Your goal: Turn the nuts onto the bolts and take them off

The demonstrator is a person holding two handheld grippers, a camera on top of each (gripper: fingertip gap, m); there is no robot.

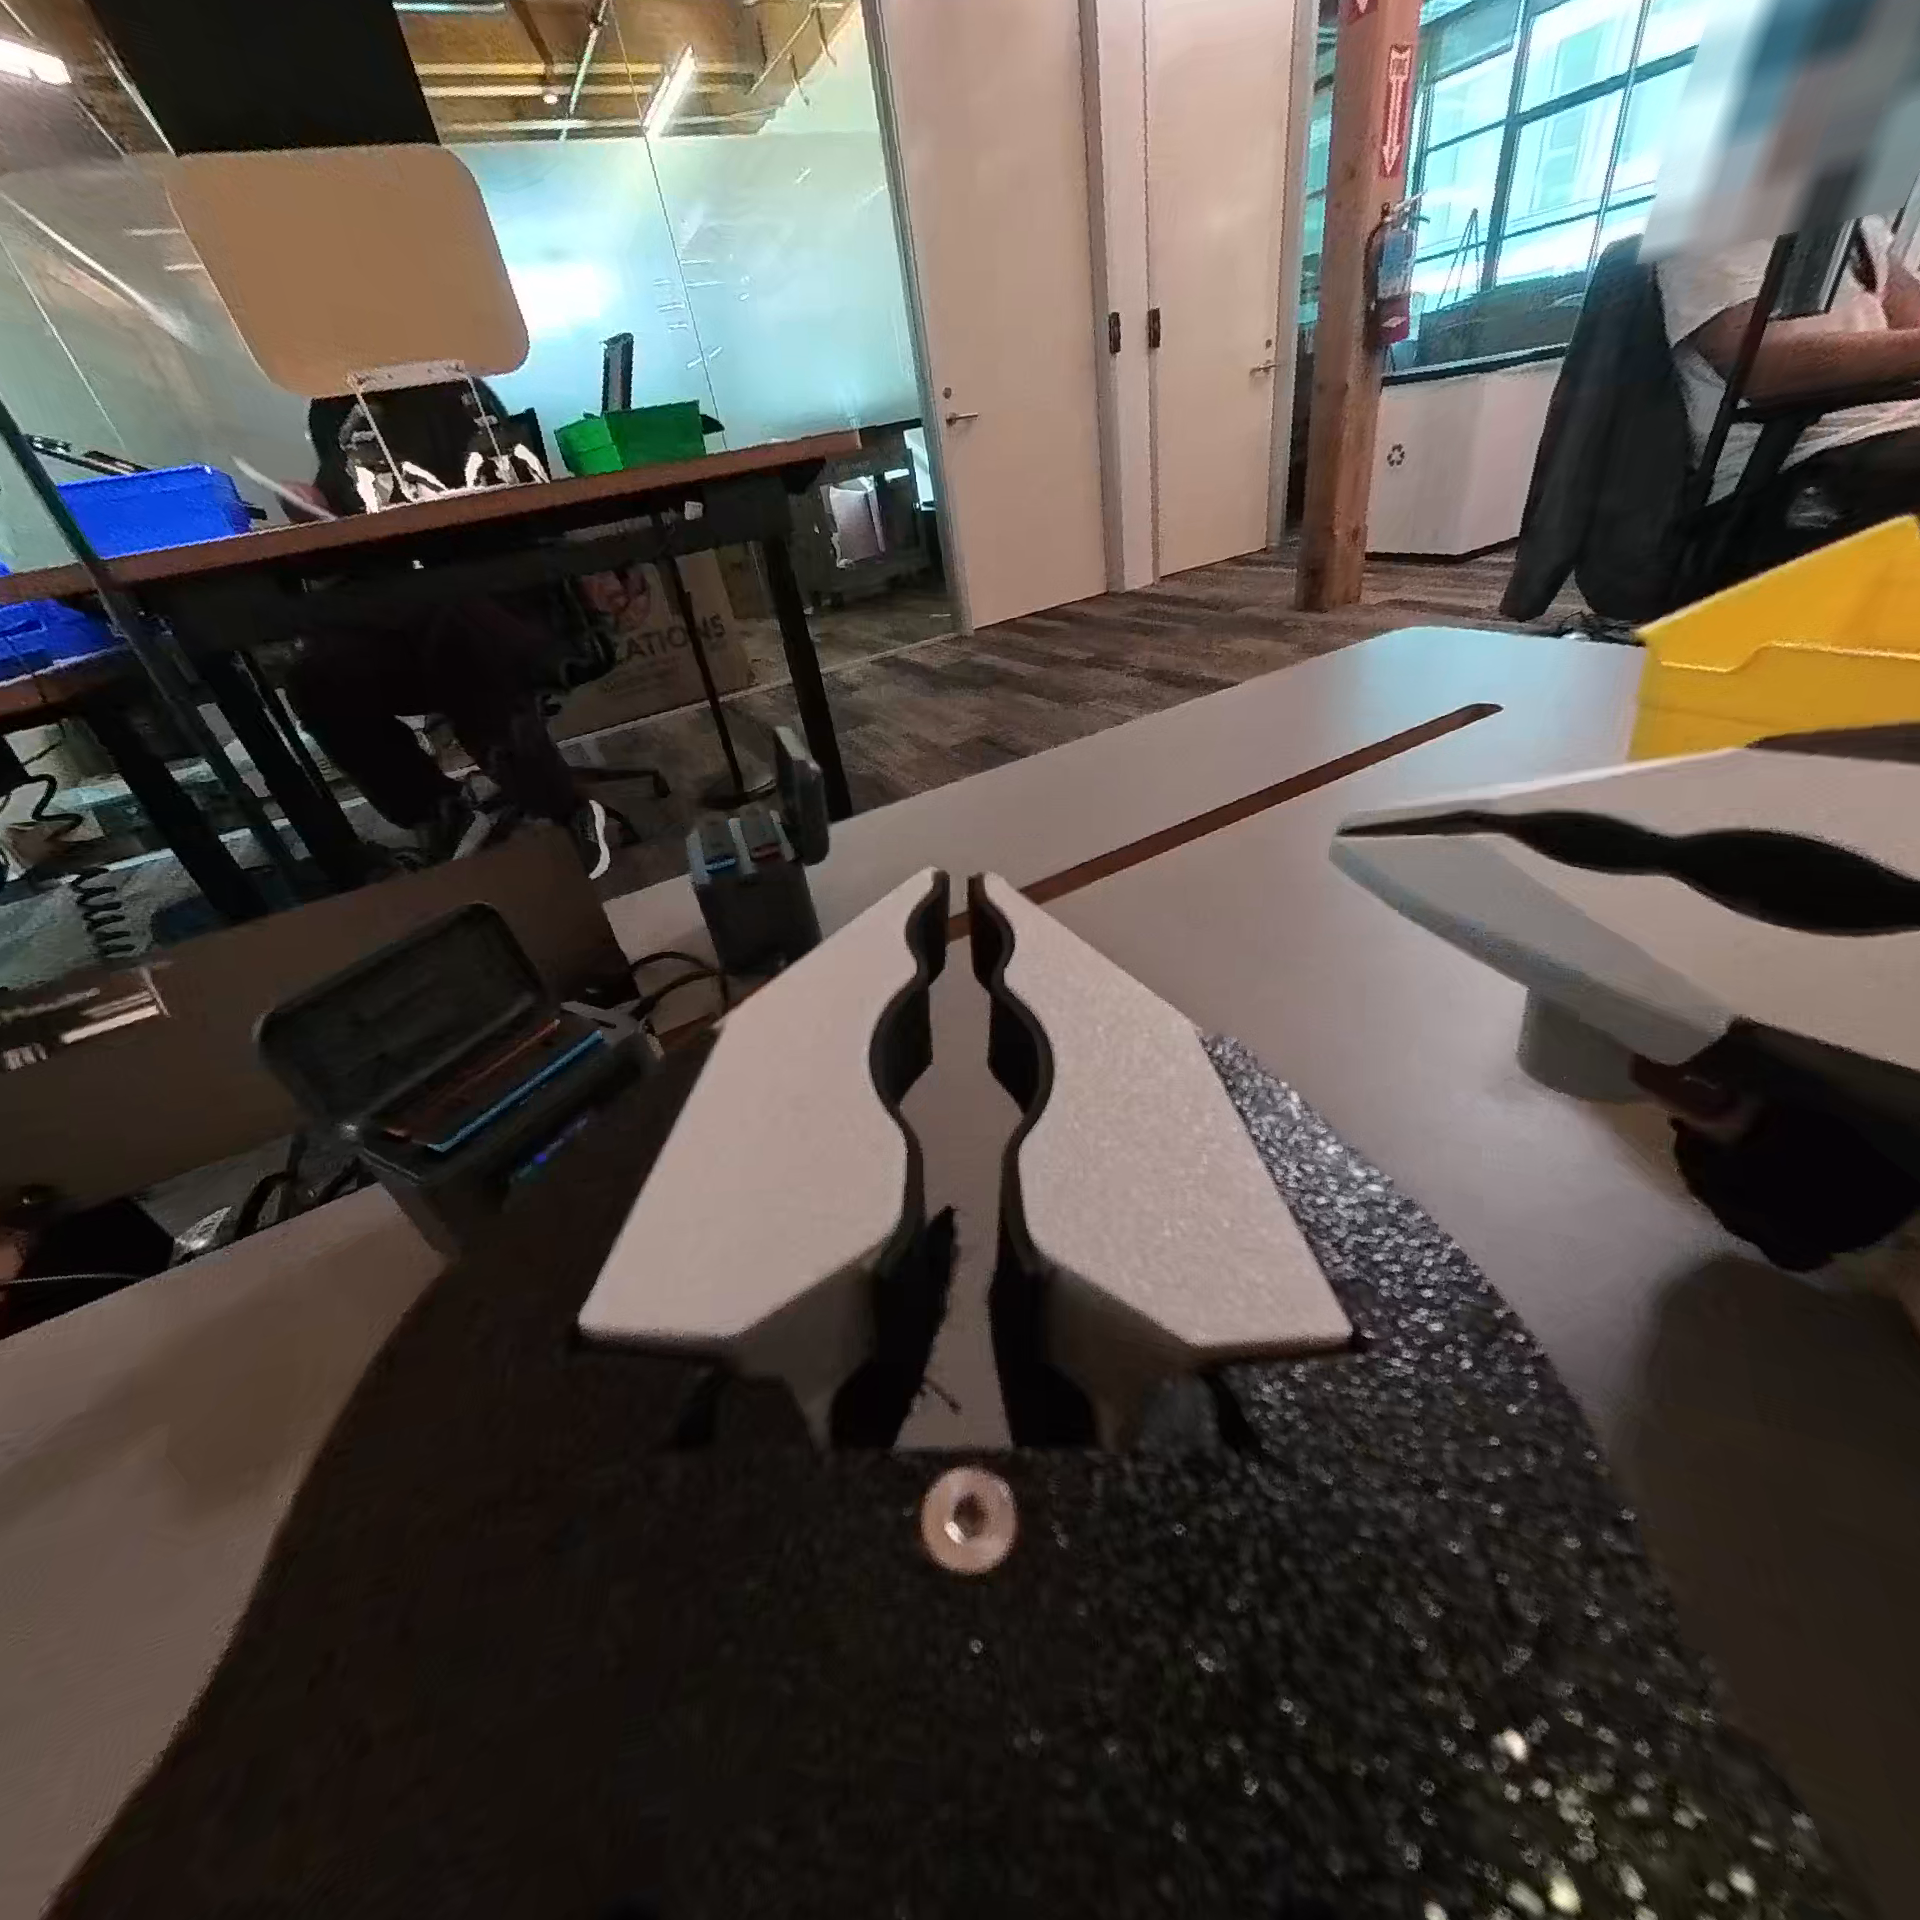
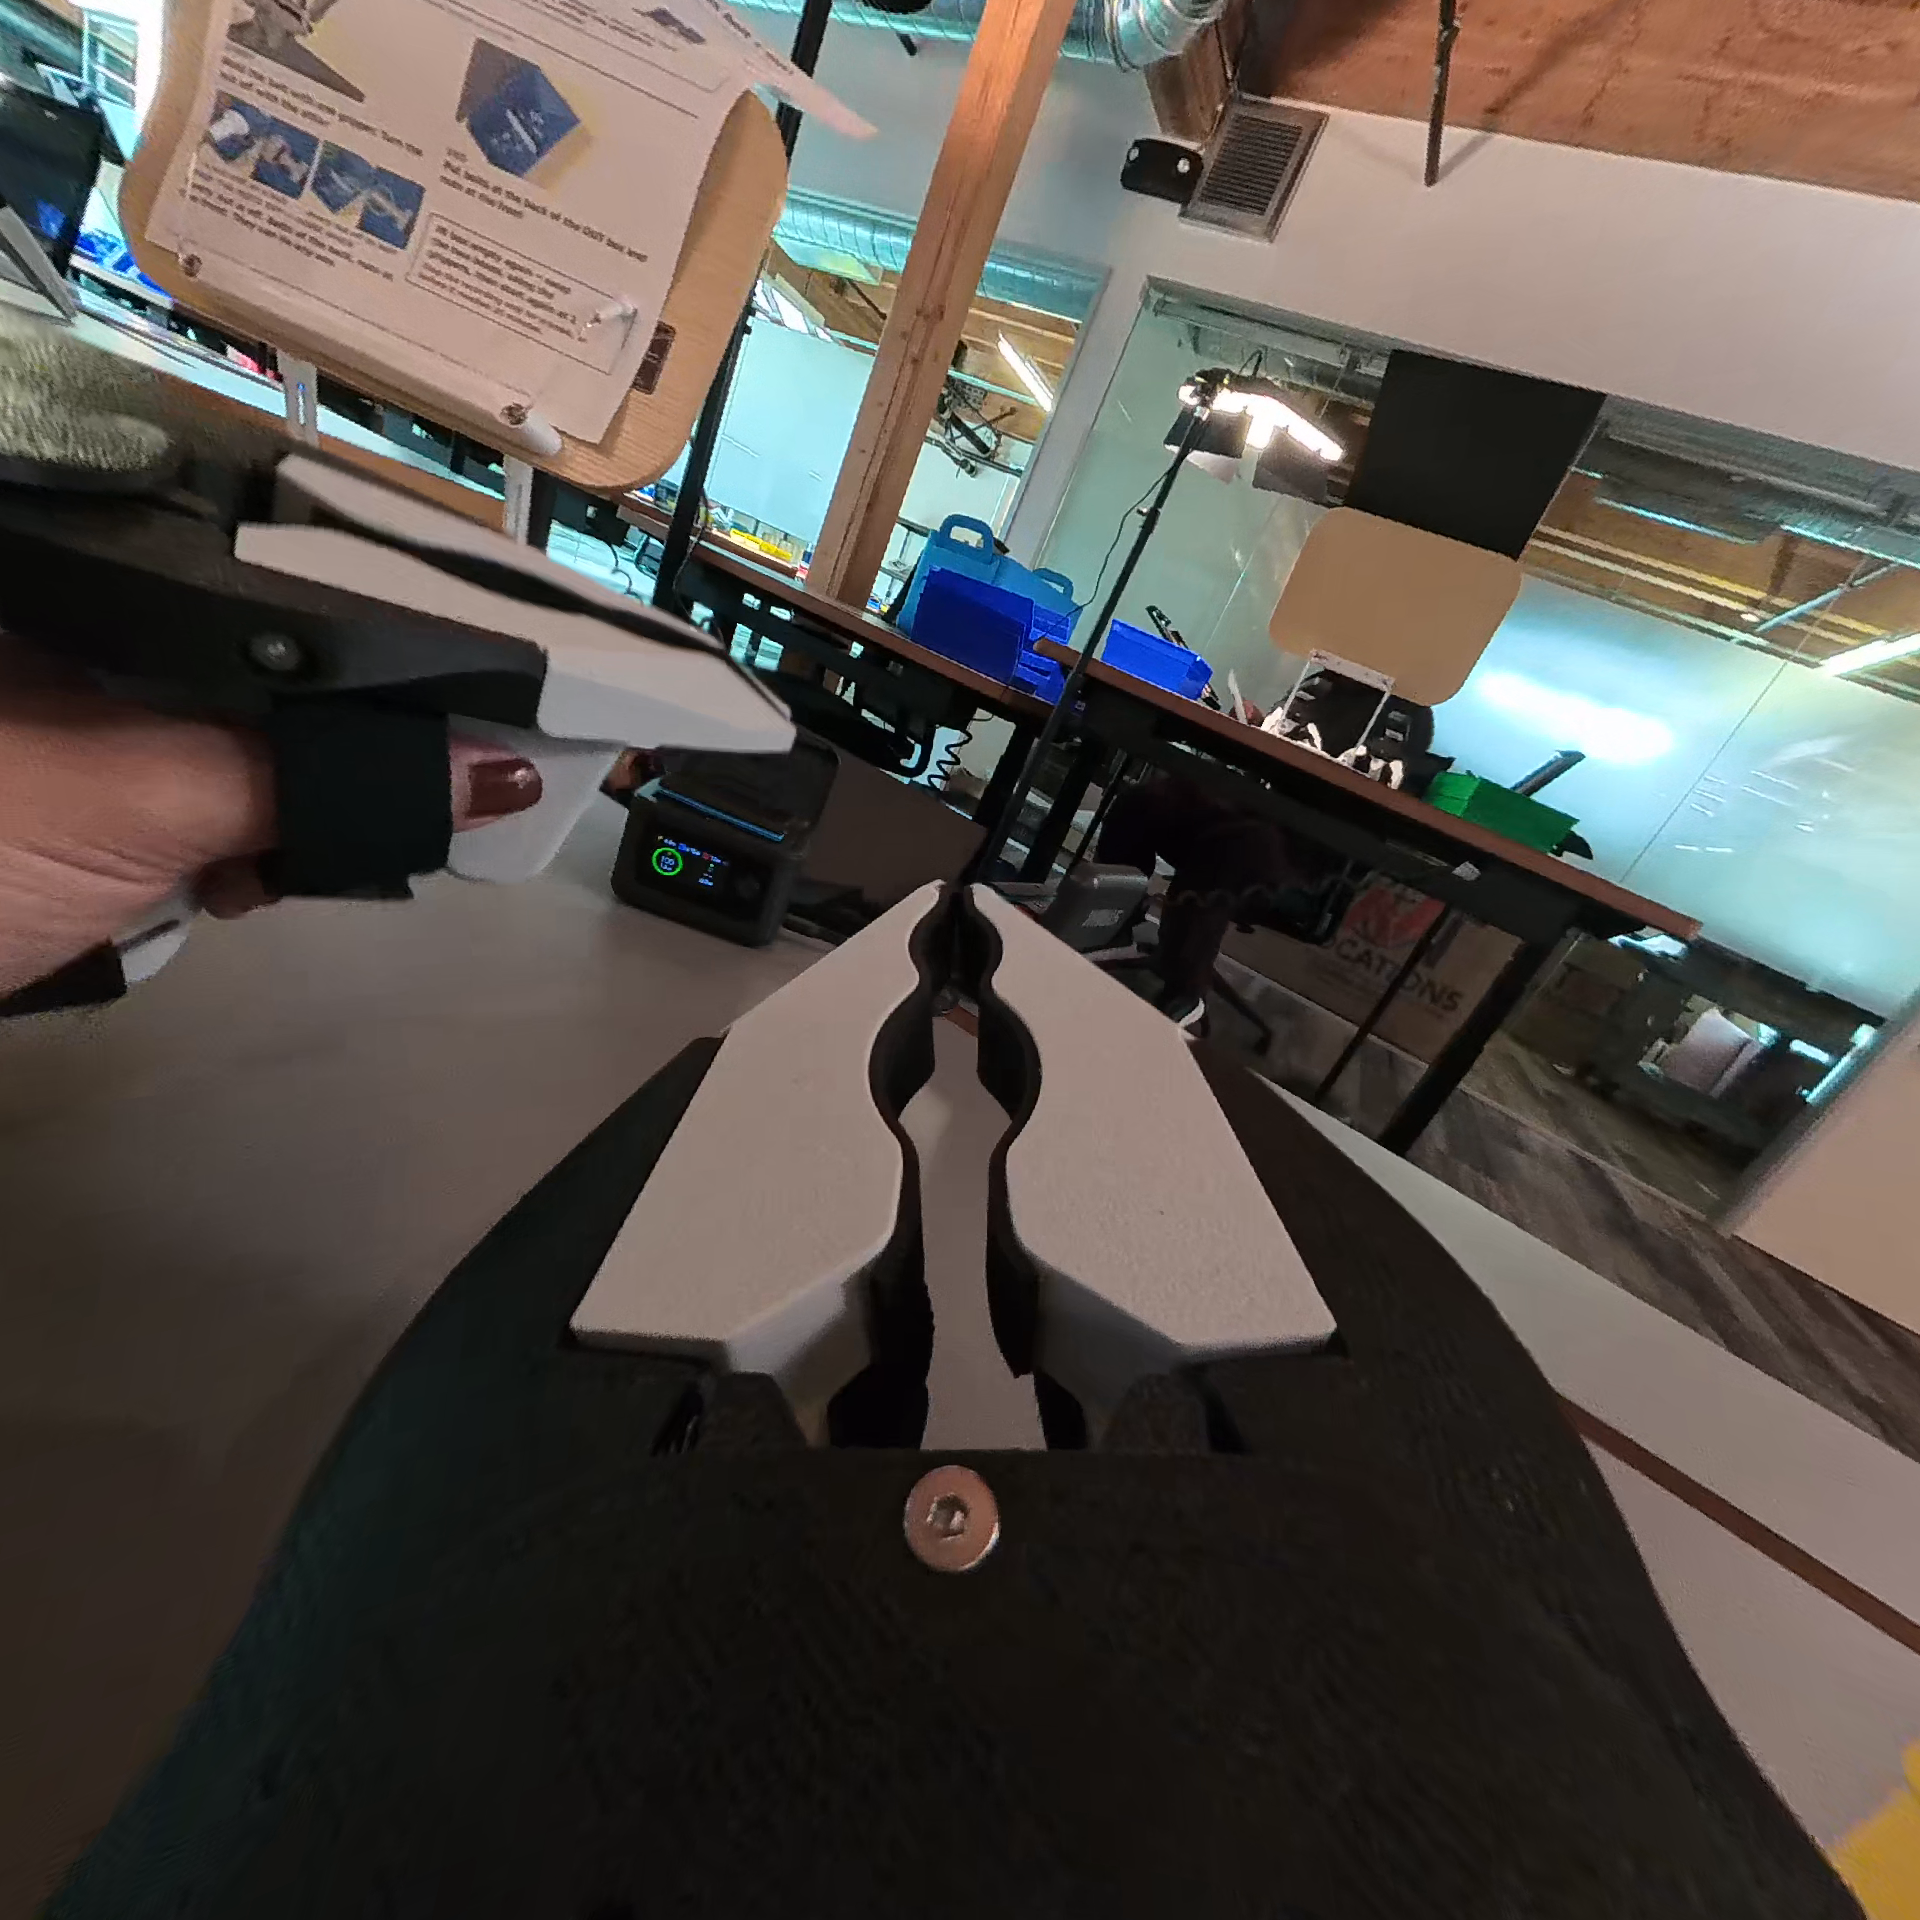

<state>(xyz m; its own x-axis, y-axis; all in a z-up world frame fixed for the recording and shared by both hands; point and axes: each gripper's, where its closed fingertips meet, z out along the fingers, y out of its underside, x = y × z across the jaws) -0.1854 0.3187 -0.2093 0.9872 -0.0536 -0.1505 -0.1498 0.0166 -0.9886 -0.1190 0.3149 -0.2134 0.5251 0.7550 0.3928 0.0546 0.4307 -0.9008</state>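
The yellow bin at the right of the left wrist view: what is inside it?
Only the yellow bin's outer wall and rim show above the white table. Its inside is hidden by that wall and by the right gripper in front, so nuts or bolts cannot be confirmed.

Pale table (image 1: 1299,997), yellow bin (image 1: 1787,665), dark charger case (image 1: 457,1049) on it

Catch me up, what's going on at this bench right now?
A person holds a handheld tool in each hand above a white table. The left tool and the right tool are both closed and empty. No nut or bolt shows in either view. A yellow bin sits at the table's far right, and a small charger with a lit screen at its far edge.
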